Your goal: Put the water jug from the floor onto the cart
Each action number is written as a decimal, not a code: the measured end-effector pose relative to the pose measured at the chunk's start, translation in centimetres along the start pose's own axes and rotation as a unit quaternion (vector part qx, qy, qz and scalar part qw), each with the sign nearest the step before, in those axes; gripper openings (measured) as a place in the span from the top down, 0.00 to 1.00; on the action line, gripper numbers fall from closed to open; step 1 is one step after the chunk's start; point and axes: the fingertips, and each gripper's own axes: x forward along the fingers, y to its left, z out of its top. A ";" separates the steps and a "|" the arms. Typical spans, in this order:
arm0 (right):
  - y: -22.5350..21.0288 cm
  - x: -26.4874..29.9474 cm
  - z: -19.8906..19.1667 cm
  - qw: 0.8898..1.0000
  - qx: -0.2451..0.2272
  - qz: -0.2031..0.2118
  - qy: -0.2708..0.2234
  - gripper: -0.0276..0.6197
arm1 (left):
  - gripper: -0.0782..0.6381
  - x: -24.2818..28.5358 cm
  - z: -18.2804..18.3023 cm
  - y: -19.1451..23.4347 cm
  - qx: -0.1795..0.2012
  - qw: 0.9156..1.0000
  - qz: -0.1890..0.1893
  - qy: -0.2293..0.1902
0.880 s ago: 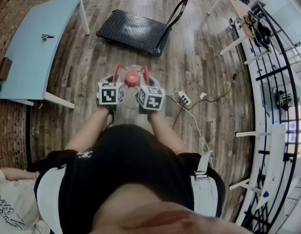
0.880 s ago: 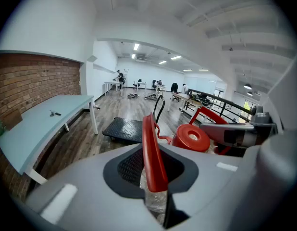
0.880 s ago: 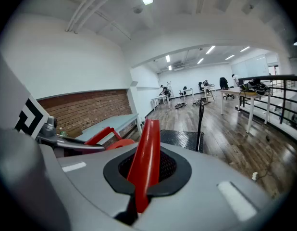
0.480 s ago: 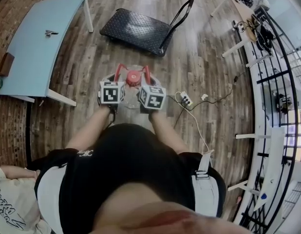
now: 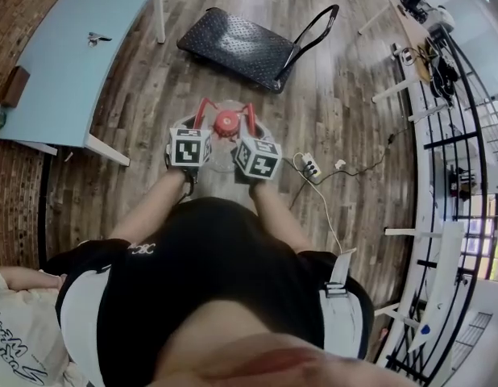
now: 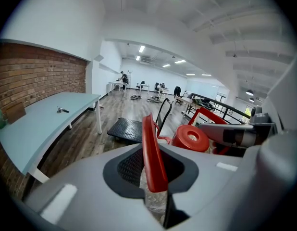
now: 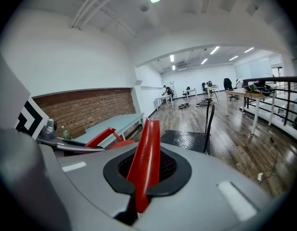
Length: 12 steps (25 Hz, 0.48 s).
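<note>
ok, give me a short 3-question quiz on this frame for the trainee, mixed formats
1. Multiple choice: what sits between the fingers of the left gripper?
A the jug's red cap
B a red handle of the water jug
C a power cable
2. True or false: the right gripper is shut on the jug's other red handle.
3. In the head view, where does the flatbed cart stand relative to the jug?

Key
1. B
2. True
3. Beyond the jug, farther from the person, and apart from it.
</note>
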 end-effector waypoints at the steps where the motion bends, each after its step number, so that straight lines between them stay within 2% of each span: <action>1: 0.4 0.1 -0.1 1.000 0.000 -0.002 0.001 0.93 | 0.82 -0.1 -0.1 0.4 -0.001 1.000 -0.001 -0.001; 7: 3.4 1.3 -1.6 1.000 0.006 -0.007 0.008 0.93 | 0.82 -0.6 -0.8 3.8 -0.002 1.000 -0.006 0.001; 12: 5.0 3.7 -1.7 1.000 0.012 0.005 0.024 0.94 | 0.82 -0.1 -0.5 6.7 -0.020 1.000 0.004 0.002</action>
